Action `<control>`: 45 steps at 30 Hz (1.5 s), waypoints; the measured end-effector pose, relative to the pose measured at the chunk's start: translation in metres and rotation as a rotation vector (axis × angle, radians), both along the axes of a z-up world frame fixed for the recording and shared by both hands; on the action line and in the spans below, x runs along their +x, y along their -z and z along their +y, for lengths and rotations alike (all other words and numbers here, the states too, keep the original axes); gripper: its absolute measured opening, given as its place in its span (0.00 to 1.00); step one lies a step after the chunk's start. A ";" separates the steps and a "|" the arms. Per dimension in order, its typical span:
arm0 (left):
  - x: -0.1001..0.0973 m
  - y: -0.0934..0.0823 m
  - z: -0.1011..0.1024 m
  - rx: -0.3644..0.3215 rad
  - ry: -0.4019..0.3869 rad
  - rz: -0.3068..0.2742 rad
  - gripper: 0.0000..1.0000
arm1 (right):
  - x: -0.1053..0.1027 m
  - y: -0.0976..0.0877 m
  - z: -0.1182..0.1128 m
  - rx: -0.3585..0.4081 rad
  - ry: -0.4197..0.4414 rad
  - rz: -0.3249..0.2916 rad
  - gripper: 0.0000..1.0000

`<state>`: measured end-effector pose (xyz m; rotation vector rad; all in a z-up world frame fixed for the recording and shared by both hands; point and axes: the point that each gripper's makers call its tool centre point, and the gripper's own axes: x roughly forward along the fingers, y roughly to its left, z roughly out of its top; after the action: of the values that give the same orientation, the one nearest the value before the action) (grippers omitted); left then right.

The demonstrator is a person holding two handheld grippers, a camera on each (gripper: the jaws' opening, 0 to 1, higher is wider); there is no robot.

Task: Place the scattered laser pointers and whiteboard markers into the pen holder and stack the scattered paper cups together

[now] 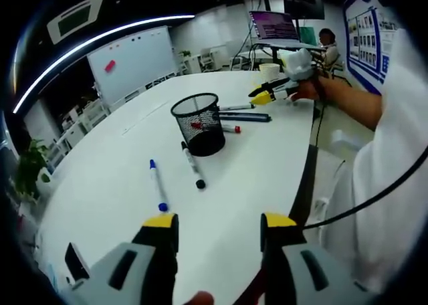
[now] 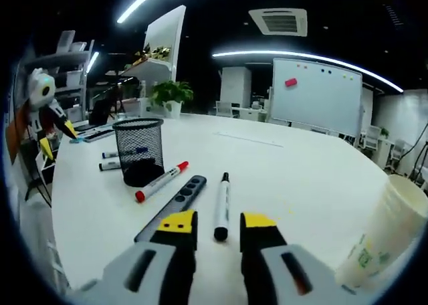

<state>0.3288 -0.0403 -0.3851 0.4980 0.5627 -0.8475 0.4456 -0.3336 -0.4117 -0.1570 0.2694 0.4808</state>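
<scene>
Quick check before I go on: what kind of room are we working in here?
Most likely an office meeting room. A long white table takes up most of the space, a whiteboard stands at the far end, and a laptop sits open on a stand beyond the table, with office chairs around.

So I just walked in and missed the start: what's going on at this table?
A person is tidying pens on a white table with two hand-held grippers. The right hand-held gripper hovers open over a black marker, beside a dark laser pointer and a red marker. The left hand-held gripper is open and holds nothing, with a blue marker ahead. The mesh pen holder stands upright, and a paper cup waits at the right.
</scene>
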 end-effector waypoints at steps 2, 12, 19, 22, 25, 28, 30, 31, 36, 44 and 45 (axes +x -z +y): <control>0.000 0.000 0.001 0.002 0.000 0.000 0.50 | 0.001 0.001 -0.001 -0.013 0.002 0.001 0.26; 0.001 0.001 0.001 0.006 -0.001 0.001 0.50 | 0.003 0.007 -0.001 -0.022 0.003 0.021 0.24; 0.002 0.001 -0.001 0.010 0.005 0.003 0.50 | 0.003 0.014 -0.005 -0.017 0.017 0.046 0.20; 0.002 -0.001 -0.001 0.008 0.007 0.000 0.50 | 0.003 0.016 -0.005 -0.016 0.016 0.052 0.20; 0.002 0.000 -0.001 0.009 0.006 -0.001 0.50 | 0.003 0.017 -0.003 -0.010 0.014 0.056 0.20; 0.002 0.003 -0.001 0.009 0.005 0.004 0.50 | 0.004 0.018 -0.002 -0.004 0.018 0.057 0.16; 0.002 0.003 0.000 0.012 0.002 0.005 0.50 | 0.005 0.018 -0.002 -0.007 0.019 0.059 0.16; 0.002 0.002 0.000 0.010 0.001 0.005 0.50 | 0.005 0.018 -0.002 -0.007 0.019 0.059 0.16; 0.002 0.001 0.000 0.009 0.000 0.002 0.50 | 0.005 0.020 -0.001 -0.013 0.018 0.068 0.17; 0.002 0.002 0.001 0.005 -0.005 0.004 0.50 | 0.005 0.021 0.001 -0.012 0.014 0.076 0.17; 0.002 0.002 0.002 0.004 -0.006 0.004 0.50 | 0.005 0.021 0.001 -0.013 0.013 0.071 0.17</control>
<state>0.3306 -0.0387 -0.3872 0.4981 0.5692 -0.8414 0.4506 -0.3322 -0.4323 -0.1506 0.3431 0.4724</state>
